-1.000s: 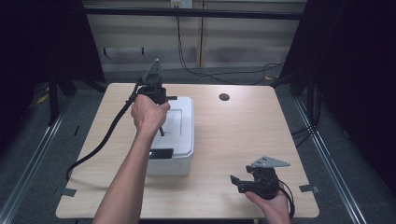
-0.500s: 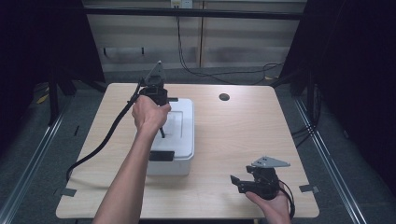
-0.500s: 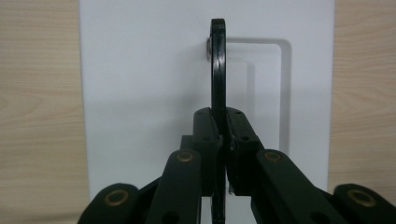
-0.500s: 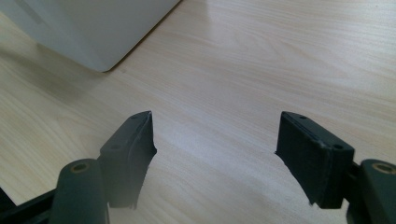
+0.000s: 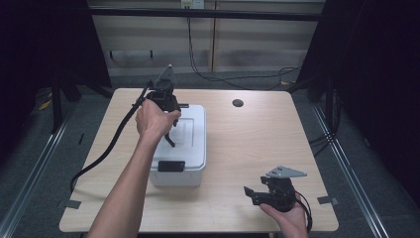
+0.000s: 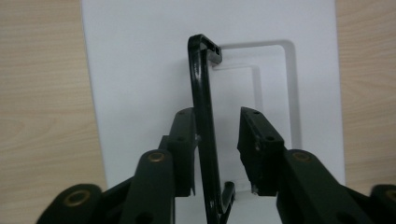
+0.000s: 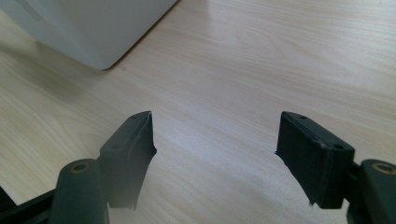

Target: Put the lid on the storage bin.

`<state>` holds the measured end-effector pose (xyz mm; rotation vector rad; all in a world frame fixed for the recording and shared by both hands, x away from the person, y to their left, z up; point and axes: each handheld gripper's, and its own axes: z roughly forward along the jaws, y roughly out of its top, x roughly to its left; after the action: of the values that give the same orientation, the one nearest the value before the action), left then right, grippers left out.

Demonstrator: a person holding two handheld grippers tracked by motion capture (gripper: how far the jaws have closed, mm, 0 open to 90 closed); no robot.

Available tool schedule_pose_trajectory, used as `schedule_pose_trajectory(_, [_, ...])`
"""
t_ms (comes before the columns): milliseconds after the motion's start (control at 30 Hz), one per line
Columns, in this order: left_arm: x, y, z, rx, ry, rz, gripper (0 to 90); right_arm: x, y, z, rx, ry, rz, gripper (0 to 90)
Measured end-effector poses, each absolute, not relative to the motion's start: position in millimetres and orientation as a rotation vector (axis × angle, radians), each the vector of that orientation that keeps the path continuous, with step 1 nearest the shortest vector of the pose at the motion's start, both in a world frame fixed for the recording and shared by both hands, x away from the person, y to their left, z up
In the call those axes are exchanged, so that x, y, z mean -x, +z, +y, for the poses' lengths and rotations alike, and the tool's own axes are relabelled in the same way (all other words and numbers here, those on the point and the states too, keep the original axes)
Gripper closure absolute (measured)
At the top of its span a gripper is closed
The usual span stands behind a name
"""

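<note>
The bench (image 5: pixel 257 163) is the largest thing here, a pale wooden top with a small dark round mark (image 5: pixel 237 103) near its far edge; on its left half stands the white lidded box (image 5: pixel 190 148), with a black latch (image 5: pixel 171 165) on its near end; the lid looks seated on the box, so the box reads as not yet opened or lifted. The black handle (image 6: pixel 201 121) of the lid is swung up out of its recess; that much of the work appears done. The left claw (image 6: pixel 217 140) hangs over the lid with its jaws spread on either side of the handle; one jaw touches or nearly touches the bar and the other stands apart, so the grip is not closed. What seems left is to pinch the handle and raise or carry the box; that is a judgement. The right claw (image 7: pixel 215 144) is spread wide and empty, low over bare wood near the box's corner, well apart from the handle.
</note>
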<state>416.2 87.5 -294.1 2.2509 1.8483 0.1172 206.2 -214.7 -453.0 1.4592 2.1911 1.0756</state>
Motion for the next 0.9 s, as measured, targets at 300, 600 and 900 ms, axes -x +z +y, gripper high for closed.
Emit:
schedule_pose_trajectory(300, [-418, -289, 96, -2.278, 0.081, 1.765, 40.5, -207, -453, -215, -1.454, 1.079, 2.190, 26.8])
schedule_pose_trajectory(600, [-418, -284, 101, -2.293, 0.050, 1.658, 28.0, -207, -453, -215, -1.453, 1.079, 2.191, 26.7])
schedule_pose_trajectory(900, [-413, -275, 116, -2.271, 0.044, 1.501, 21.4, -207, -454, -215, -1.452, 1.079, 2.191, 26.7])
